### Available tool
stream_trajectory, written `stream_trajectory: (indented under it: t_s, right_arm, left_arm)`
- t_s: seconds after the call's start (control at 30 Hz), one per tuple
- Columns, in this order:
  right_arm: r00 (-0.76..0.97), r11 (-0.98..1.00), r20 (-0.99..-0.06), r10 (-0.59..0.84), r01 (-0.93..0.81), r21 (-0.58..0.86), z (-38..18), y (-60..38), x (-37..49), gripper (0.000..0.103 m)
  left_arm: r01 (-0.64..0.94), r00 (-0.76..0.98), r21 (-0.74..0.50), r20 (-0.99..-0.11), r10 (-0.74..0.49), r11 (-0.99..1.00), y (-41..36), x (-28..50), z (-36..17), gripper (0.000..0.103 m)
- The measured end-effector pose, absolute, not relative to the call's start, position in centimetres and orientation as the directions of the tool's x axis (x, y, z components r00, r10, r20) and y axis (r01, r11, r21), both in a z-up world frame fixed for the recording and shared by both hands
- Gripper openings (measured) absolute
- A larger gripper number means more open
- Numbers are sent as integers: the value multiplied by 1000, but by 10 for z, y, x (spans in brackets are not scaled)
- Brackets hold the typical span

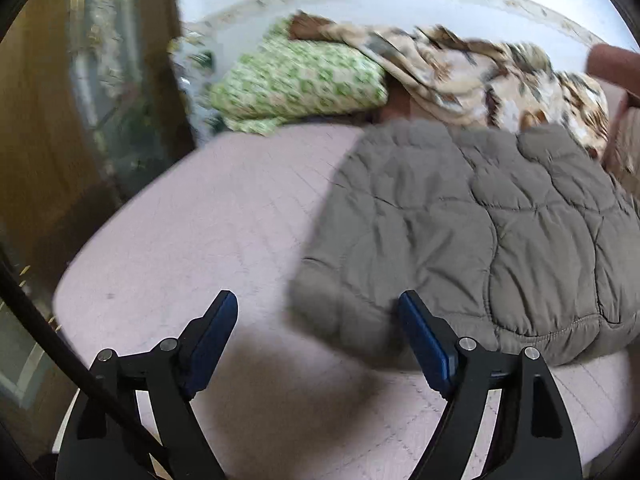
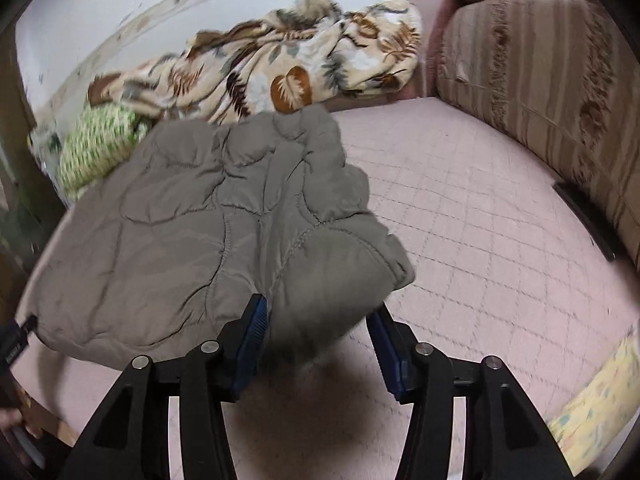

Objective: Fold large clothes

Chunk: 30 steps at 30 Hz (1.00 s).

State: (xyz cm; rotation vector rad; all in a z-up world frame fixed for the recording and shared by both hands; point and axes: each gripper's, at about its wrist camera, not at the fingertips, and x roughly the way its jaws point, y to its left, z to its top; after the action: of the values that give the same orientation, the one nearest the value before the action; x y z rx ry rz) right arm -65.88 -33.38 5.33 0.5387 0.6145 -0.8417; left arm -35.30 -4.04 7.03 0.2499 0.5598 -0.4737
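while both grippers hang spread over the bed, the grey quilted jacket lies folded on the pink mattress cover

left gripper (image 1: pixel 318 304) is released, jaws wide, the jacket (image 1: pixel 480 232) reaching between them at its near corner without being pinched. right gripper (image 2: pixel 318 312) is parted too, a blurred fold of the jacket (image 2: pixel 208 232) between its blue pads (image 2: pixel 252 336), not clamped. beyond the jacket sit a leaf-print blanket (image 2: pixel 304 60) and a green patterned pillow (image 1: pixel 296 80); to its right, a striped cushion (image 2: pixel 532 92). the mattress cover (image 2: pixel 480 208) is bare beside the jacket.
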Motion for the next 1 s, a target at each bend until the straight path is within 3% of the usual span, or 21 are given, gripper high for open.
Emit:
stream_trajectory:
  t_s: [0.17, 0.27, 0.47, 0.73, 1.0]
  right_arm:
    - [487, 509, -573, -660, 850, 135, 82, -312, -678, 56]
    - [542, 576, -489, -683, 812, 95, 100, -299, -662, 56]
    - [562, 639, -606, -563, 761, 111, 72, -320, -611, 55]
    - [571, 556, -713, -405, 774, 304, 18, -367, -621, 54]
    - [537, 572, -699, -472, 790, 221, 27, -358, -613, 55]
  left_arm:
    - [474, 817, 113, -427, -388, 873, -42, -369, 98, 83]
    - [562, 762, 115, -456, -459, 819, -73, -367, 100, 84]
    - [619, 691, 144, -568, -447, 772, -124, -341, 63, 84]
    - [635, 628, 69, -627, -462, 770, -132, -321, 39, 90]
    - [578, 692, 74, -572, -440, 813, -123, -337, 48, 91]
